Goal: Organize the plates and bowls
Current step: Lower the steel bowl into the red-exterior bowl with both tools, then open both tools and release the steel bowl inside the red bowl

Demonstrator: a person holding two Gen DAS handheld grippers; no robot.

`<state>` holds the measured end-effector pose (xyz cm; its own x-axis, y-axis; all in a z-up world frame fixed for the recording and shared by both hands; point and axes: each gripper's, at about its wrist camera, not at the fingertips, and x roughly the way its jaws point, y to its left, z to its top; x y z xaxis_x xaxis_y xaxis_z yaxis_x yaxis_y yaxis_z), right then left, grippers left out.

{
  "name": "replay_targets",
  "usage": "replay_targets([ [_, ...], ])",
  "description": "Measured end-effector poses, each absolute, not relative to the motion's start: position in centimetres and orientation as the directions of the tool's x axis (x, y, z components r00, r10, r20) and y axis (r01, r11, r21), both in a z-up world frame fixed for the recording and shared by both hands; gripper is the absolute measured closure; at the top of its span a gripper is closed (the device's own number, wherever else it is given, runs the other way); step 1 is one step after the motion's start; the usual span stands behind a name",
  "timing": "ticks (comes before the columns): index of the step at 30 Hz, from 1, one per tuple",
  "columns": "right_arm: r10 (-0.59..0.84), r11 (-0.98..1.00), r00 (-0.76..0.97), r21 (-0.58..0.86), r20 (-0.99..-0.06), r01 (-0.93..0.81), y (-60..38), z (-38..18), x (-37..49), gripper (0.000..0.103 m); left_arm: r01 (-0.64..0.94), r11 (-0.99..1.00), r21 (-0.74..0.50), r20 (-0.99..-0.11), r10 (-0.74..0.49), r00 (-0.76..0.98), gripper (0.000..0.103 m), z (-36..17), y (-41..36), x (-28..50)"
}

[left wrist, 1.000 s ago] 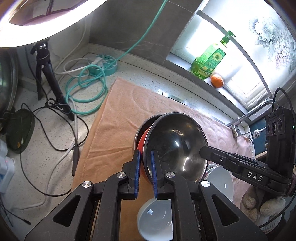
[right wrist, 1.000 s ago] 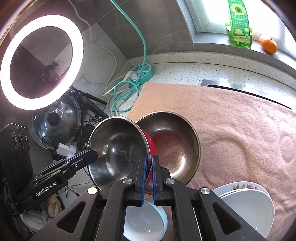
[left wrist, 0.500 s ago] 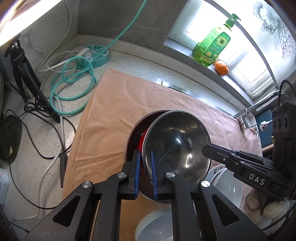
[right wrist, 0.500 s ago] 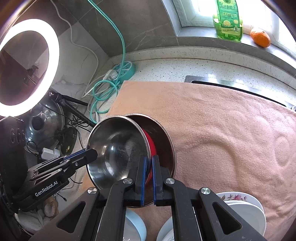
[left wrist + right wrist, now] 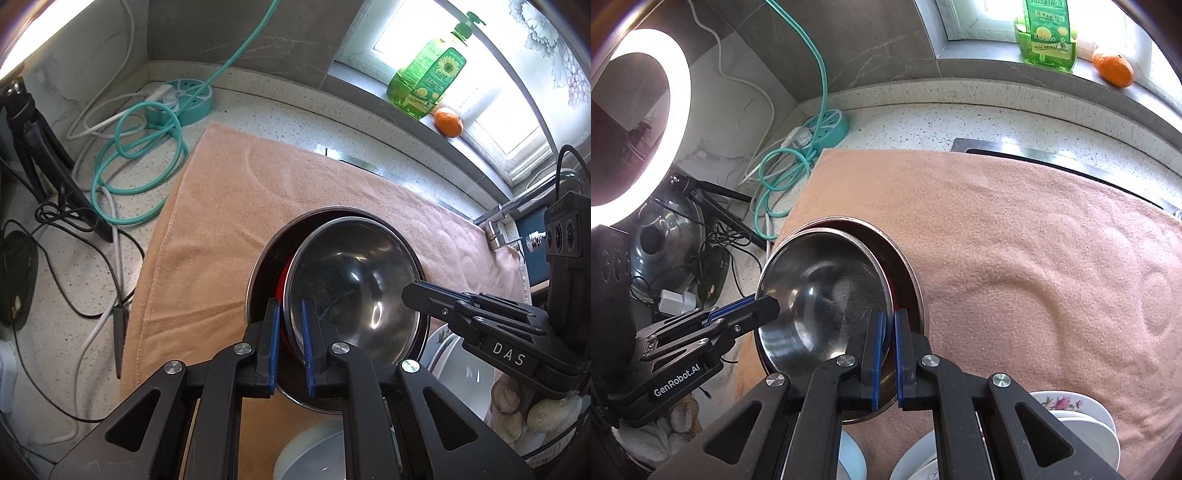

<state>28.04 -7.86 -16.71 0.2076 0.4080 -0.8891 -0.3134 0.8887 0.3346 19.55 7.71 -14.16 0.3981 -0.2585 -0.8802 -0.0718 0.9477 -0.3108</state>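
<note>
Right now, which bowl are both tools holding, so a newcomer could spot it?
On the peach towel stands a wide steel bowl. The held bowl sits tilted inside it, pinched at opposite rim edges. Unlike the white bowls nearby, it is shiny steel with a red outside.

I work in a home kitchen. The speckled stone surface meets a grey tiled wall at its far edge. A green dish-soap bottle and an orange stand on the windowsill. A steel sink rim shows beyond the peach towel, a faucet at the surface's right edge.
</note>
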Motion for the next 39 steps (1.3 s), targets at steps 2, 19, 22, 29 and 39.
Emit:
replay_targets([
  [2, 0.406, 0.889, 0.206, 0.333, -0.89, -0.314, -7.9, -16.8, 28.1, 0.097, -0.072, 0.948, -0.31, -0.882, -0.258, 0.395, 0.093, -14.3, 7.7, 19.5],
  [19, 0.384, 0.896, 0.203, 0.311, -0.901, -0.316, -7.4, -17.3, 28.3, 0.095, -0.075, 0.946, -0.314, -0.887, -0.264, 0.38, 0.093, -14.8, 7.8, 19.8],
  [22, 0.389, 0.894, 0.202, 0.316, -0.899, -0.319, -7.4, -17.2, 28.2, 0.095, -0.077, 0.947, -0.313, -0.887, -0.262, 0.379, 0.093, -14.9, 7.8, 19.7],
  [29, 0.385, 0.895, 0.215, 0.306, -0.898, -0.323, -7.5, -16.9, 28.2, 0.094, -0.074, 0.948, -0.309, -0.885, -0.258, 0.388, 0.093, -14.6, 7.8, 19.7],
  [39, 0.395, 0.894, 0.24, 0.312, -0.887, -0.32, -8.0, -15.9, 27.9, 0.094, -0.059, 0.954, -0.294, -0.878, -0.245, 0.412, 0.092, -13.6, 7.8, 19.6],
])
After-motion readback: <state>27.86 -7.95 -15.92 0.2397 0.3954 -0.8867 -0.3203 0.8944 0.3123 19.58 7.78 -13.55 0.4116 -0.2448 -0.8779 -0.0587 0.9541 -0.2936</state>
